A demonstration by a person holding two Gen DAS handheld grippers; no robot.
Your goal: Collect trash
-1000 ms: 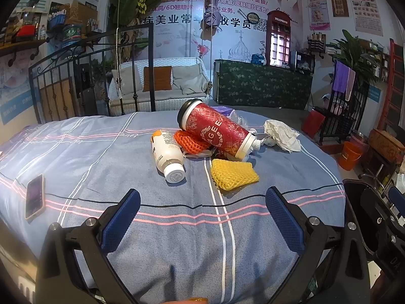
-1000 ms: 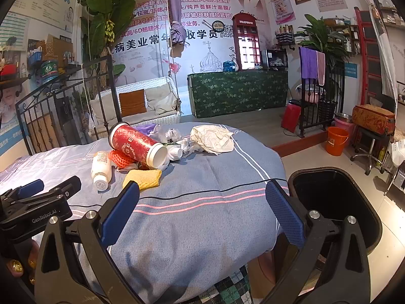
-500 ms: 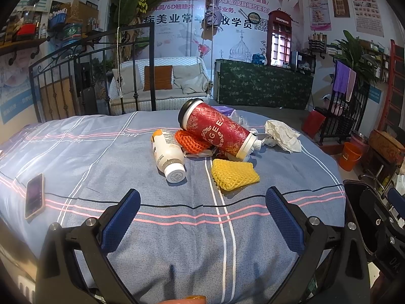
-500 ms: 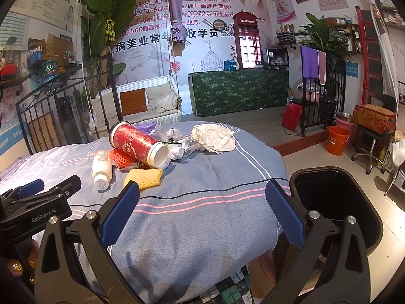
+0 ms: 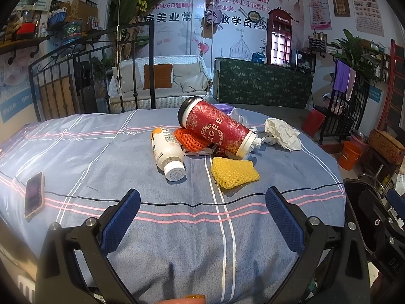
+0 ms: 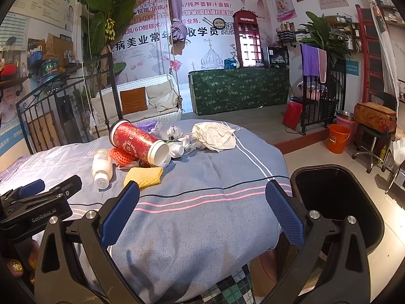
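1. Both tongs are spread wide with nothing in them: left tongs [image 5: 202,217] hang over the near edge of the bed [image 5: 76,157], right tongs [image 6: 202,212] over the bed's near right corner.
2. The trash sits in a clump toward the far right part of the bed: a big red paper cup [image 5: 216,129] on its side, open mouth facing the right tongs' camera, and I can't make out anything inside it.
3. A white plastic bottle [image 5: 168,152] lies capped, just left of the cup, its contents unreadable.
4. An orange foam net [image 5: 189,139] is tucked against the cup; a yellow foam net [image 5: 234,172] lies just in front of it.
5. Crumpled white paper [image 5: 282,133] is near the bed's right edge.
6. A black trash bin [image 6: 336,197] stands on the floor right beside the bed's right corner, and its inside just looks dark.
7. A phone [image 5: 34,193] lies by the left edge, well apart.
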